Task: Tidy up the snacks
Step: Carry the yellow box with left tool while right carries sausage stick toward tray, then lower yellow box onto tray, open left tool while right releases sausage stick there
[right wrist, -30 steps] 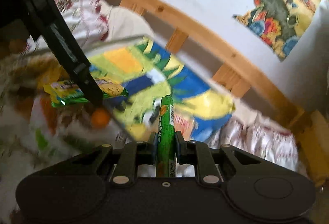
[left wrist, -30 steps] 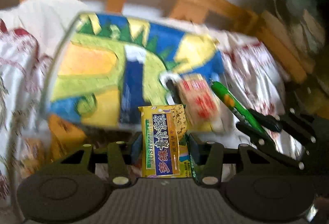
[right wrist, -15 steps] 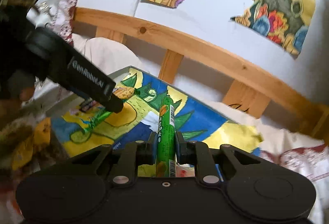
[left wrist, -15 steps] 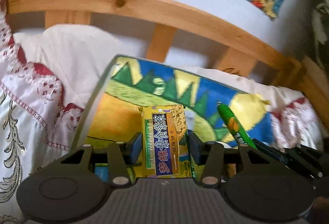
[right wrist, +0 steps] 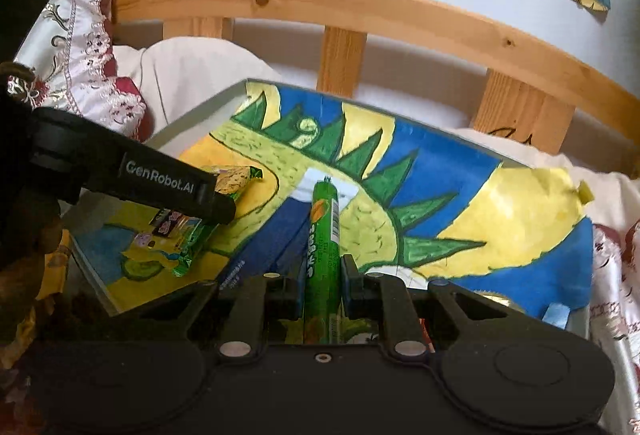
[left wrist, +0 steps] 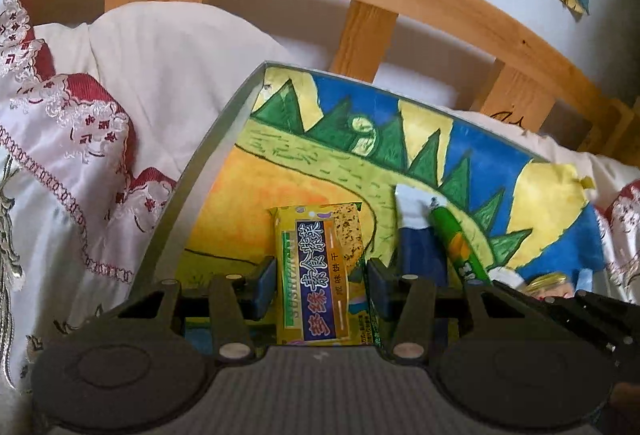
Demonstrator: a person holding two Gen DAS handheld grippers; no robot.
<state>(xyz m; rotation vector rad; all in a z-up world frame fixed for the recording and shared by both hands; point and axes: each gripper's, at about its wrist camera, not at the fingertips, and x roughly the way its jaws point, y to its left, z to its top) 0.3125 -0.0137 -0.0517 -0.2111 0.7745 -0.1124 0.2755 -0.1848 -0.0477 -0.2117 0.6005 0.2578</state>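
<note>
Two tools have swung in over the painted tray (left wrist: 224, 123) on the bed — left tool (left wrist: 322, 275) clamping a yellow cracker packet (left wrist: 318, 275), right tool (right wrist: 322, 275) clenching a green candy tube (right wrist: 323, 235), both pointing toward twelve o'clock — set-down looks near.

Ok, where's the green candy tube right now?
The green candy tube is clamped in the right tool, over the painted tray, right of the yellow cracker pack in the left tool.
</note>
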